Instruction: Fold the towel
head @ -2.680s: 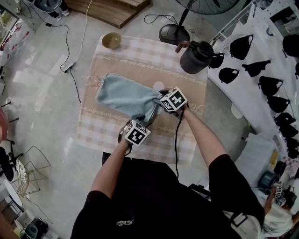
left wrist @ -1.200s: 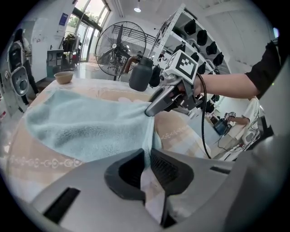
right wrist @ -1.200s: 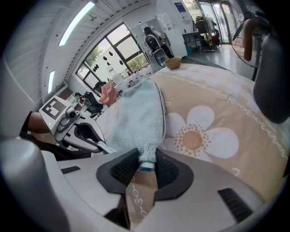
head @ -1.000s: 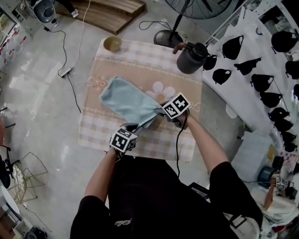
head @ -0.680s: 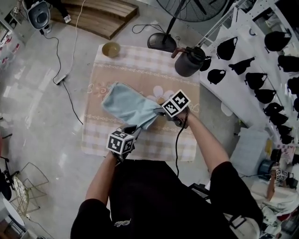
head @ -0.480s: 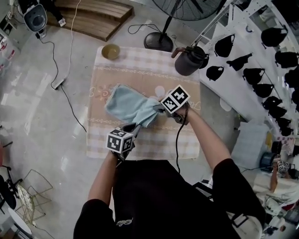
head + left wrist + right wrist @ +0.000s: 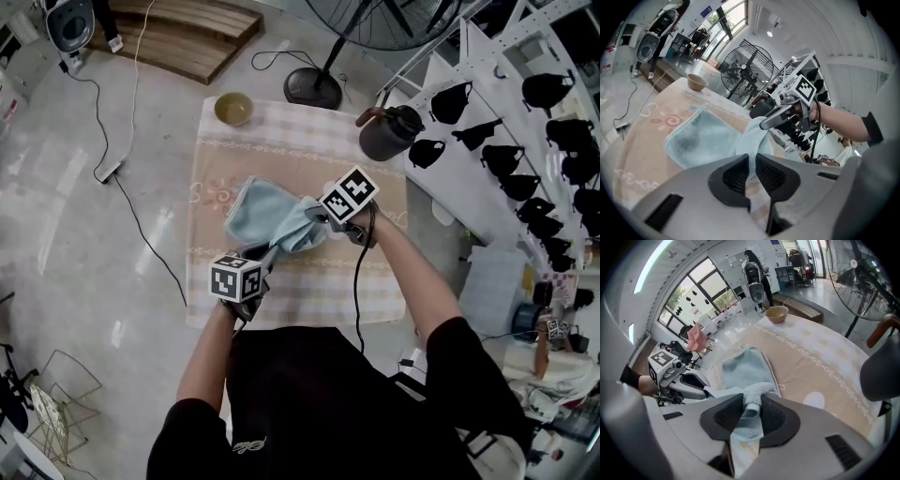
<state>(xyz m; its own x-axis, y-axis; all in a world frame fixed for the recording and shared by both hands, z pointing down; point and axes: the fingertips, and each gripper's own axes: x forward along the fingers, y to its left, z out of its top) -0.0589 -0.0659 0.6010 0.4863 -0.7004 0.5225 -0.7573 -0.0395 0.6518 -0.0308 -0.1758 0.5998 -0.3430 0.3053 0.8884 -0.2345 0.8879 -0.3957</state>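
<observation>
A light blue towel (image 7: 267, 214) lies on a beige checked cloth (image 7: 281, 150) over the table, its near edge lifted and bunched. My left gripper (image 7: 260, 259) is shut on one near corner, and the thin cloth runs up between its pads (image 7: 751, 172). My right gripper (image 7: 314, 215) is shut on the other near corner, with a thick fold of towel (image 7: 751, 401) pinched between its jaws. In the left gripper view the towel (image 7: 701, 138) spreads flat toward the far side, and the right gripper (image 7: 776, 117) holds its raised part. The left gripper (image 7: 691, 380) shows at the left of the right gripper view.
A small tan bowl (image 7: 232, 109) stands at the cloth's far left corner. A dark kettle (image 7: 386, 134) sits at the far right corner. A floor fan's base (image 7: 312, 86) stands beyond the table. White racks with black items (image 7: 506, 112) run along the right. A cable (image 7: 122, 178) trails on the floor.
Both grippers have carried the near edge of the towel up and toward the far side. The towel now covers less of the cloth and bunches more between them.
</observation>
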